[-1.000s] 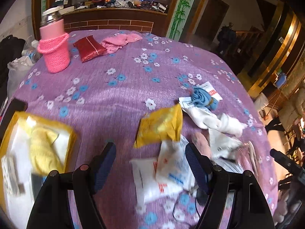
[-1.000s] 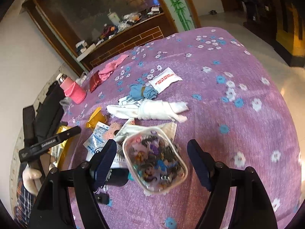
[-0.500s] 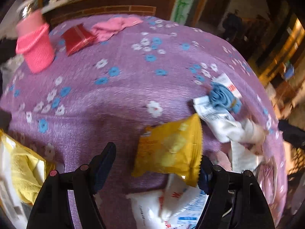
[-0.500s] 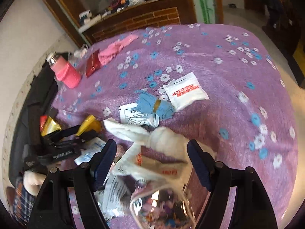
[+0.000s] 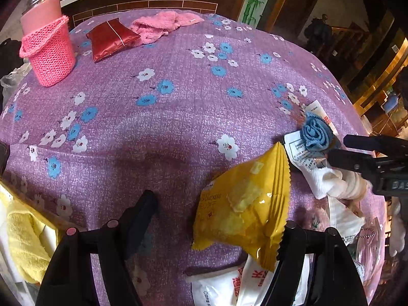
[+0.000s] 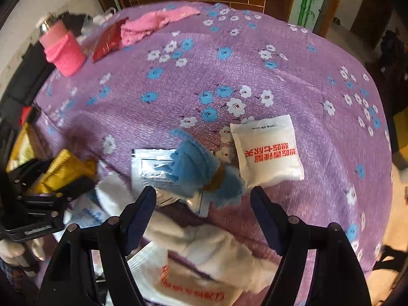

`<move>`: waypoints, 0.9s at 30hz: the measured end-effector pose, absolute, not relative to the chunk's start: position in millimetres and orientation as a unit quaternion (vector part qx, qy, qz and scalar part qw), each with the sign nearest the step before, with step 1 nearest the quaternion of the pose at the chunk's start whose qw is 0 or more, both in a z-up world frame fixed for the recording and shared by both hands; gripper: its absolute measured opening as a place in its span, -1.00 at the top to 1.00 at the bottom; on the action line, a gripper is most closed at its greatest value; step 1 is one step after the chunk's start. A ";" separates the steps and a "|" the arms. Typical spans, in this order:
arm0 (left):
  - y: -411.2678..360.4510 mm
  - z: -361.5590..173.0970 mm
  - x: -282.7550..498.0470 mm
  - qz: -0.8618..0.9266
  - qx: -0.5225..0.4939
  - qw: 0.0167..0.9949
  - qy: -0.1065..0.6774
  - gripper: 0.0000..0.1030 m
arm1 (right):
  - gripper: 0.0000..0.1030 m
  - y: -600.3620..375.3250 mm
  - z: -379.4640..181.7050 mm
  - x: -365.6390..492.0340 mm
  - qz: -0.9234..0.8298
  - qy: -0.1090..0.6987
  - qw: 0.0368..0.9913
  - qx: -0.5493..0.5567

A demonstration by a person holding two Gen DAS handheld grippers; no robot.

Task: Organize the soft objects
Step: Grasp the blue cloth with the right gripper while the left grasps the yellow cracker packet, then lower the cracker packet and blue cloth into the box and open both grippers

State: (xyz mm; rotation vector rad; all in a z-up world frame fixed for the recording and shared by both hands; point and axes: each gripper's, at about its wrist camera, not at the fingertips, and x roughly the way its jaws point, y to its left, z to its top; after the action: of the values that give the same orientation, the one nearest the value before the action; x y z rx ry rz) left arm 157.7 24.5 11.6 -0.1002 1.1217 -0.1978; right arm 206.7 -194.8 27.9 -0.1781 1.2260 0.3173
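My left gripper [image 5: 216, 219] is open, its fingers either side of a yellow snack packet [image 5: 244, 206] on the purple flowered cloth [image 5: 178, 97]. My right gripper [image 6: 204, 211] is open just short of a rolled blue cloth [image 6: 199, 170], which lies on a silver sachet [image 6: 145, 165]. A white rolled sock [image 6: 209, 252] lies under the right gripper. The blue cloth [image 5: 316, 131] and white sock [image 5: 329, 181] also show in the left wrist view, with the right gripper [image 5: 369, 158] over them. A pink towel [image 5: 163, 24] lies at the far edge.
A pink bottle in a knitted sleeve [image 5: 48, 48] and a red packet [image 5: 109, 38] stand at the far left. White packets [image 6: 267, 150] lie by the blue cloth. A yellow-rimmed container with a yellow towel [image 5: 25, 242] is at the near left.
Both grippers moved forward over the table. The yellow packet now sits between my left fingers; my right gripper left the clear pouch and came up to the blue cloth.
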 end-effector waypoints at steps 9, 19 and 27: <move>43.5 29.9 150.8 -0.095 -0.051 0.860 0.499 0.49 | 0.66 -206.3 44.8 197.8 0.148 0.560 0.814 -0.052; 65.8 77.6 86.6 -0.122 -0.082 0.880 0.451 0.49 | 0.66 -208.3 113.6 124.3 0.174 0.504 0.846 -0.017; 133.4 105.0 8.5 -0.112 -0.127 0.889 0.426 0.49 | 0.65 -153.2 130.7 51.6 0.249 0.482 0.840 -0.004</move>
State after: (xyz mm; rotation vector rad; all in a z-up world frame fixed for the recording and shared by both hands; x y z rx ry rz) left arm 8.5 133.4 105.0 -0.2638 0.8842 -0.2331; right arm 51.6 -153.2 130.7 -0.0094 1.0195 0.5269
